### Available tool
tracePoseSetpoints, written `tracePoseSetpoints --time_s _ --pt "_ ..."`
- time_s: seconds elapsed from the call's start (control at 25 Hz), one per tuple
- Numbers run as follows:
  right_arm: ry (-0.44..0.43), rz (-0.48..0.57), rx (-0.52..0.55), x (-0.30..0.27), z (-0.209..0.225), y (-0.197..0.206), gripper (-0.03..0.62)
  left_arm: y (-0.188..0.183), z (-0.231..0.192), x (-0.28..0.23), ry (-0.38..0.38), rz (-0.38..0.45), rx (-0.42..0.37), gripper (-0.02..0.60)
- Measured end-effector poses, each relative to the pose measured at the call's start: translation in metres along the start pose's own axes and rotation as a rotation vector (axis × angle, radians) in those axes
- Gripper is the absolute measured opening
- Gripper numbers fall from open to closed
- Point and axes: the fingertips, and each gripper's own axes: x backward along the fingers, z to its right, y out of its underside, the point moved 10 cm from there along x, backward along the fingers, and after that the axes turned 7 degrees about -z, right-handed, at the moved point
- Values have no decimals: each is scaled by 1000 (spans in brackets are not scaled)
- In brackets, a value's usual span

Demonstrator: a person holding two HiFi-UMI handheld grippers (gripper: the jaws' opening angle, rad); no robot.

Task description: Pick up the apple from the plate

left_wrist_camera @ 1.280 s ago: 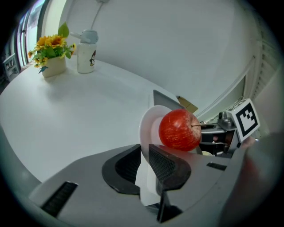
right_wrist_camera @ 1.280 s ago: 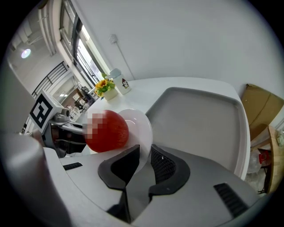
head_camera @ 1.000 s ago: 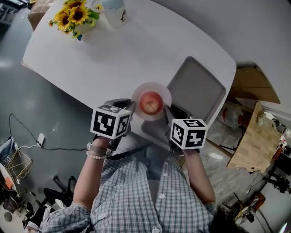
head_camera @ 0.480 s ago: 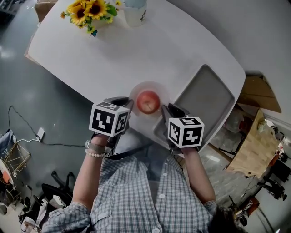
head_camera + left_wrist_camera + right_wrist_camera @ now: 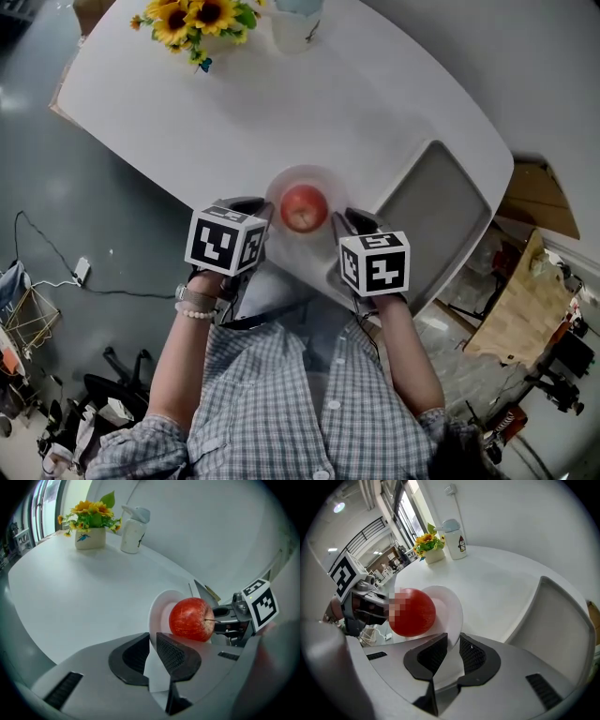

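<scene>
A red apple (image 5: 303, 207) lies on a small white plate (image 5: 323, 181) at the near edge of the white table (image 5: 187, 103). My left gripper (image 5: 262, 212) is shut on the plate's left rim, and my right gripper (image 5: 338, 222) is shut on its right rim. In the left gripper view the rim of the plate (image 5: 159, 609) stands between the pads of the left gripper (image 5: 152, 644), with the apple (image 5: 190, 619) just beyond. The right gripper view shows the same: the plate (image 5: 451, 605) pinched in the right gripper (image 5: 452, 651), the apple (image 5: 421, 613) on it.
A grey tray (image 5: 441, 211) lies on the table right of the plate, close to my right gripper. A pot of sunflowers (image 5: 192, 19) and a white bottle (image 5: 298, 23) stand at the table's far side. Floor, cables and cardboard surround the table.
Both grippers, holding the plate and apple, sit farther from the tray than a second ago. The head view has shifted, so the table appears lower right.
</scene>
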Motion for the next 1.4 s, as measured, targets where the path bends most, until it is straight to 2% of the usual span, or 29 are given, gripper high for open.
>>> tracePoseSetpoints --time_s 0.4,0.6,0.88,1.04,1.28,1.4 --pt "23 -60 65 -9 -6 -4 89 -1 -11 -5 25 5 12 52" --pt "41 -54 76 -11 -8 -5 89 -2 -13 -9 33 10 10 52" --pt "59 0 67 -10 -9 -2 89 -2 -13 -9 21 18 -31 52" --pt "40 40 31 -5 -6 -1 89 -2 -12 -4 14 57 -37 52" --pt "65 136 15 13 -3 2 86 1 -9 9 -27 100 -44 52" --pt "53 201 22 26 -2 5 51 4 -5 17 -37 117 -48 47"
